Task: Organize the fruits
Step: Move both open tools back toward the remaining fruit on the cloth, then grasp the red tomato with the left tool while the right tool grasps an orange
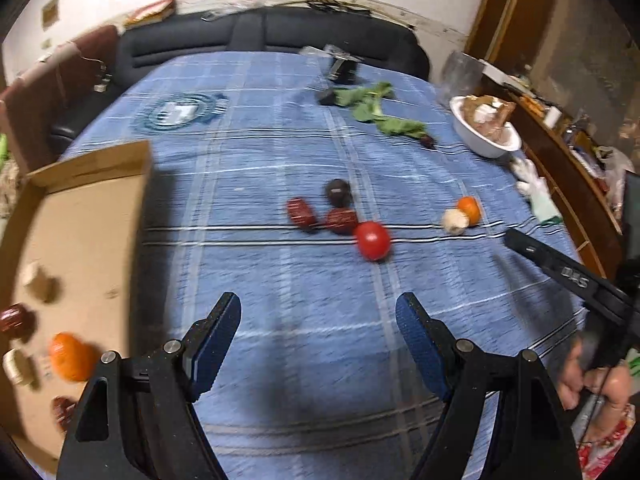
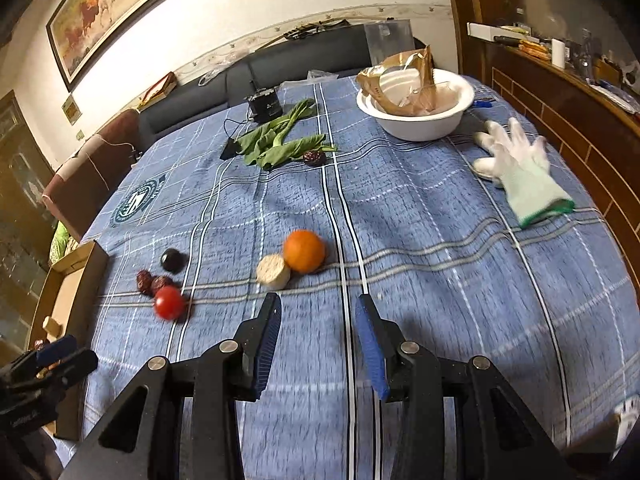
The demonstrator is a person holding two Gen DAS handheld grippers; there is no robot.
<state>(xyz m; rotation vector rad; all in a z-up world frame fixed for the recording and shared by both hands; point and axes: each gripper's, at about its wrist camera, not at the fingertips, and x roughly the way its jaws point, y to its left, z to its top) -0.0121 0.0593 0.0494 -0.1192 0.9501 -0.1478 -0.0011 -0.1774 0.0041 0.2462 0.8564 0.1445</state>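
Left wrist view gives me the cardboard box (image 1: 86, 216) at the table's left edge; inside it I see an orange (image 1: 69, 356), a dark red fruit (image 1: 16, 320), another reddish piece (image 1: 62, 411) near the bottom, and two pale chunks (image 1: 38, 282), all lying apart on the box floor. My left gripper (image 1: 318, 332) hovers over bare blue tablecloth (image 1: 280, 280) just right of the box, jaws spread wide and holding nothing.

Out on the cloth, a red tomato (image 1: 373, 240) touches two red dates (image 1: 320, 216), with a dark plum (image 1: 338, 191) just behind them. Well to the right, a second orange (image 2: 304, 250) sits against a pale round slice (image 2: 273, 271).

A white bowl (image 2: 416, 110) at the far side holds crumpled brown packaging (image 2: 394, 80).

My right gripper (image 2: 318, 332) hangs above the cloth near that orange, jaws parted, empty.
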